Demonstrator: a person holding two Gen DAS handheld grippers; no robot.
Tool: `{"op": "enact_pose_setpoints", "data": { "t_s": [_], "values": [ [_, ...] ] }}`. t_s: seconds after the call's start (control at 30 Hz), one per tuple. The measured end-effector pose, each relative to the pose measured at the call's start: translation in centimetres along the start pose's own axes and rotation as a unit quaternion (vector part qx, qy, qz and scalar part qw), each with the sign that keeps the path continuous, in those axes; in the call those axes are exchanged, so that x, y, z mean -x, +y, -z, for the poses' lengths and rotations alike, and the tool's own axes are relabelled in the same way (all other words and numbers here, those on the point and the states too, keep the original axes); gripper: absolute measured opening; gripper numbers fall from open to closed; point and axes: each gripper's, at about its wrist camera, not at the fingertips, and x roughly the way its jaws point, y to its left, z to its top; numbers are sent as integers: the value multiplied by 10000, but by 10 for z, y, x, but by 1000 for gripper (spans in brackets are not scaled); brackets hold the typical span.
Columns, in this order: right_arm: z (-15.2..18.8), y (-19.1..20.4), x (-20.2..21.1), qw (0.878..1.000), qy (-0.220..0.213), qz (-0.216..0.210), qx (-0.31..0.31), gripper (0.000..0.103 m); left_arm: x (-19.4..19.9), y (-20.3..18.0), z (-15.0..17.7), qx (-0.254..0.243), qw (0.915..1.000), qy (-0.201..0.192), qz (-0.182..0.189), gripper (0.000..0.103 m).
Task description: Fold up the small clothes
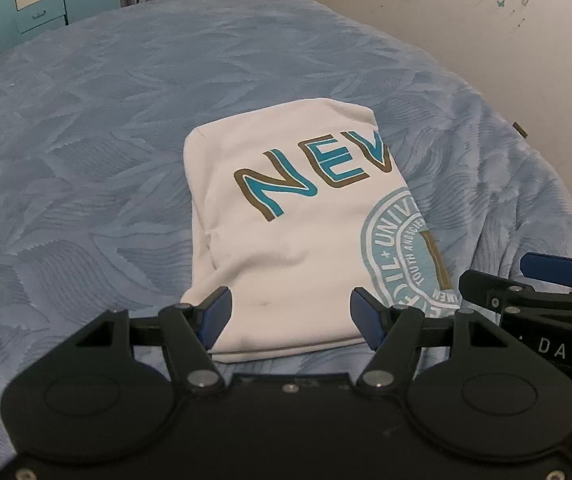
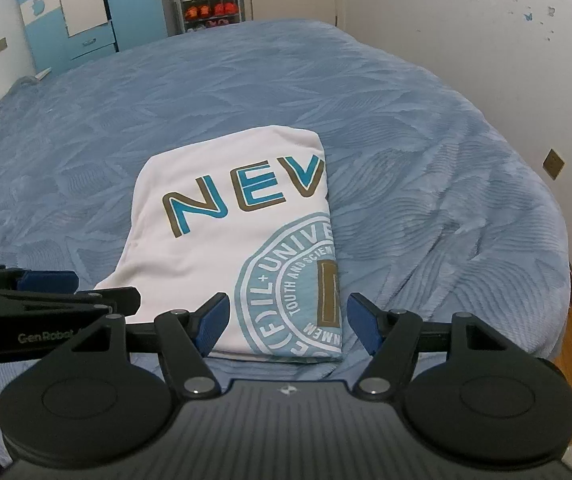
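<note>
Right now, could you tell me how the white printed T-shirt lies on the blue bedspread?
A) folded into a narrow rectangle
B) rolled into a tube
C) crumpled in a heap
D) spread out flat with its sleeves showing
A: the white T-shirt lies as a narrow rectangle on the blue bedspread, its fold cutting the "NEV" lettering short.

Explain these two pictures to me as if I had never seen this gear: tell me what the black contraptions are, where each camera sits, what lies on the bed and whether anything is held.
The black contraptions are hand-held tongs, one in each of a person's hands, each with a camera looking forward along its blue-padded fingers. One picture comes from the left tongs, the other from the right tongs; each also glimpses its partner at the edge. On the blue textured bedspread lies a folded white T-shirt with teal and brown lettering. Both tongs stand open at its near edge. Nothing is held.
</note>
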Motion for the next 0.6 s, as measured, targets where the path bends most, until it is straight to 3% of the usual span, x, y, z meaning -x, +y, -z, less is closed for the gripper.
{"op": "enact_pose_setpoints", "data": {
  "t_s": [0.6],
  "values": [
    [0, -1, 1, 10000, 7, 7, -4, 79, 0, -2, 0, -102, 9998, -24, -187, 67]
  ]
}}
